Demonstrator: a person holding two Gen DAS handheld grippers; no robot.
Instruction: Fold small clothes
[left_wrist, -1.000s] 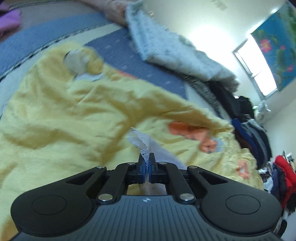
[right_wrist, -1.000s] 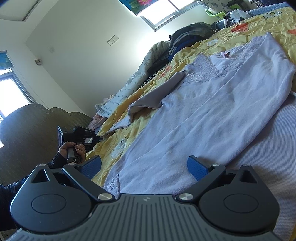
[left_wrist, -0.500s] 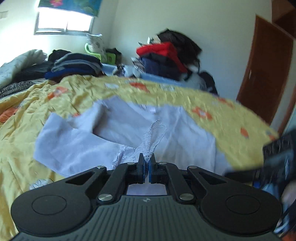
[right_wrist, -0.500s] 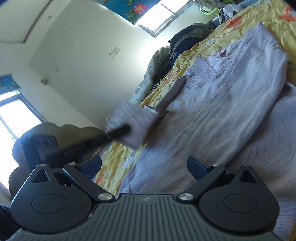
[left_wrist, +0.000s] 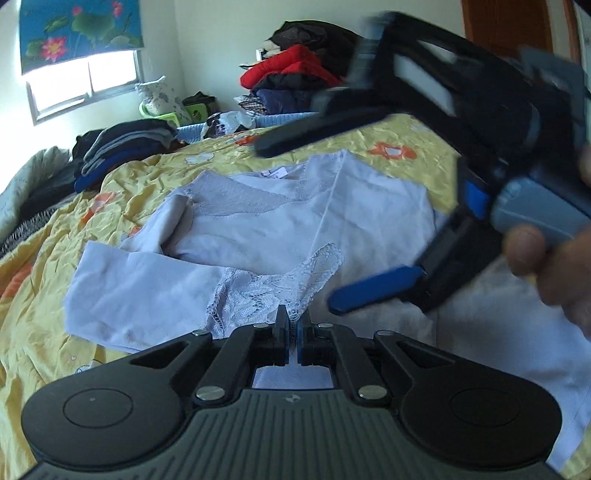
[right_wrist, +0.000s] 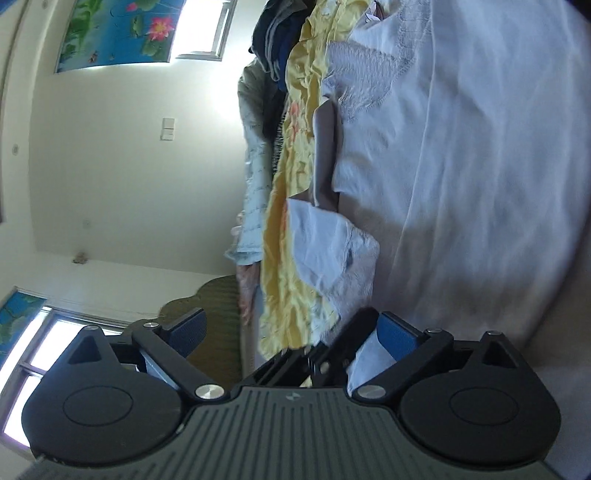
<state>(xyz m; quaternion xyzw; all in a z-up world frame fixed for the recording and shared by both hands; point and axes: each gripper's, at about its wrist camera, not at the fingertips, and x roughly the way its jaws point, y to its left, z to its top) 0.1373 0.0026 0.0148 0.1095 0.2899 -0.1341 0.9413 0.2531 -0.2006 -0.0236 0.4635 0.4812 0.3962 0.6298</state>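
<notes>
Window glare (left_wrist: 86, 79), perhaps motion blur

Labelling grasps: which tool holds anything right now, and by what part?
Left tool is shut on the lace cuff of the lavender top's sleeve. Right tool is open, holding nothing.

This is a bedroom in a home: a bed spread with a crumpled yellow floral bedsheet (left_wrist: 51, 306) fills the left wrist view. Stacks of folded dark clothes (left_wrist: 118, 147) sit at 10 o'clock, and a heap topped by a red padded jacket (left_wrist: 288, 70) at 12 o'clock. A sunlit window (left_wrist: 85, 85) under a lotus-flower picture (left_wrist: 77, 31) sits at 11 o'clock, and a brown wooden door (left_wrist: 509, 26) at 1 o'clock.
</notes>
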